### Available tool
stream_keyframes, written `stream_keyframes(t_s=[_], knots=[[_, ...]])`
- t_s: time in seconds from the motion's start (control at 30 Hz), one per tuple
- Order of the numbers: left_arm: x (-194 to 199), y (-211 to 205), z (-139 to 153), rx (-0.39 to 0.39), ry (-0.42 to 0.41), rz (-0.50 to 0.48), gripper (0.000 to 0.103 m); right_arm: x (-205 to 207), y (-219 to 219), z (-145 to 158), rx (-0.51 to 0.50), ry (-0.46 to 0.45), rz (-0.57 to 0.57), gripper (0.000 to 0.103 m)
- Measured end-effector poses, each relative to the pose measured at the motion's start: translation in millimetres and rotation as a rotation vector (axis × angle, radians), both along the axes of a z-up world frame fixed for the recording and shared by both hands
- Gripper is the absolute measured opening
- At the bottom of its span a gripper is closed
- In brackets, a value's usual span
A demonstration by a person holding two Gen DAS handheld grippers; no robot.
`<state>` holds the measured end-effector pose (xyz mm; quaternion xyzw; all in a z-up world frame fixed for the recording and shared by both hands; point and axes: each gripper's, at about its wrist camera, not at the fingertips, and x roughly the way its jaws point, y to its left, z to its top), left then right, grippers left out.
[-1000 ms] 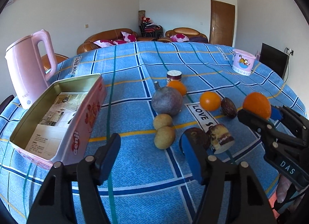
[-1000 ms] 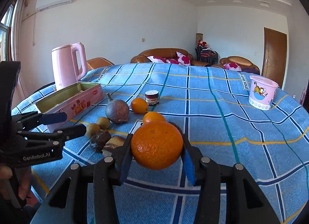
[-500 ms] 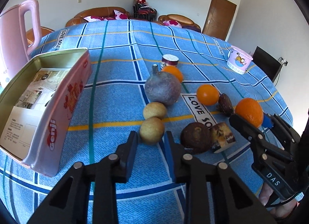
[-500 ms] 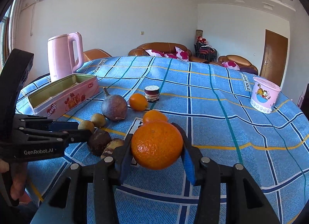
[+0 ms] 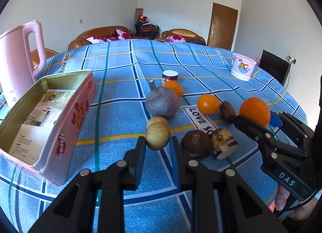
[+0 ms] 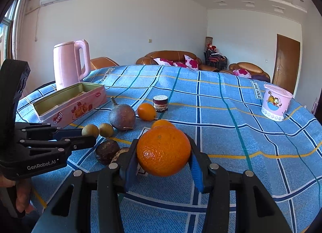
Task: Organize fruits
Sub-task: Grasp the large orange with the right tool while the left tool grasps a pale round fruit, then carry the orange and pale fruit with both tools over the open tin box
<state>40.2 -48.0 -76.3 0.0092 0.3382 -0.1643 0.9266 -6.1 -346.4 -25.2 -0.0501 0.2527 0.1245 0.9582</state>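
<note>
The left gripper (image 5: 156, 141) is clamped tight on a small yellow-brown fruit (image 5: 157, 136), which is pinched at the very tips of the black fingers, just above the blue checked tablecloth (image 5: 201, 66). A second small yellow-brown fruit (image 5: 157, 120) is seen touching it from behind. From the right wrist view the left gripper (image 6: 88, 134) is reached in level from the left, the fruit (image 6: 90, 130) nipped at its end, and part of a hand (image 6: 22, 198) is glimpsed on the handle at the lower left edge.

The right gripper (image 6: 163, 152) is closed on a large orange (image 6: 163, 150), which is held clear of the cloth between the blue-padded fingers. In the left wrist view that same orange (image 5: 254, 111) is carried at the right, the gripper's body angled in from the lower right.

Further out, a dark brown fruit (image 5: 196, 143) and a cut cake piece (image 5: 223, 142) are laid just beside the left gripper's right finger. Beyond them a big purple-grey fruit (image 5: 162, 102) is set, with one smaller orange (image 5: 173, 88) behind it and another (image 5: 208, 104) to the right, next to a dark fruit (image 5: 227, 110). A small jar (image 5: 170, 76) is stood behind the group.

To the left, an open pink tin (image 5: 66, 124) is placed with papers inside, and a pink kettle (image 5: 20, 60) is stood behind it. A pink tub (image 5: 242, 69) is parked well apart at the far right.
</note>
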Motion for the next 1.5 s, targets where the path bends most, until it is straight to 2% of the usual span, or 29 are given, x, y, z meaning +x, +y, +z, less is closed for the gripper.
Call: stream_keyframes(t_s=[0.57,1.5], knots=[[-13.8,-0.8,5.8,0.011,-0.109,0.025,0.026,-9.3,-1.5,2.1,0.010,-0.069,0.019,0.048],[-26.8,-0.9,9.8,0.007,-0.199,0.044,0.026,-25.8,-0.7,4.1,0.009,-0.177,0.044,0.048]])
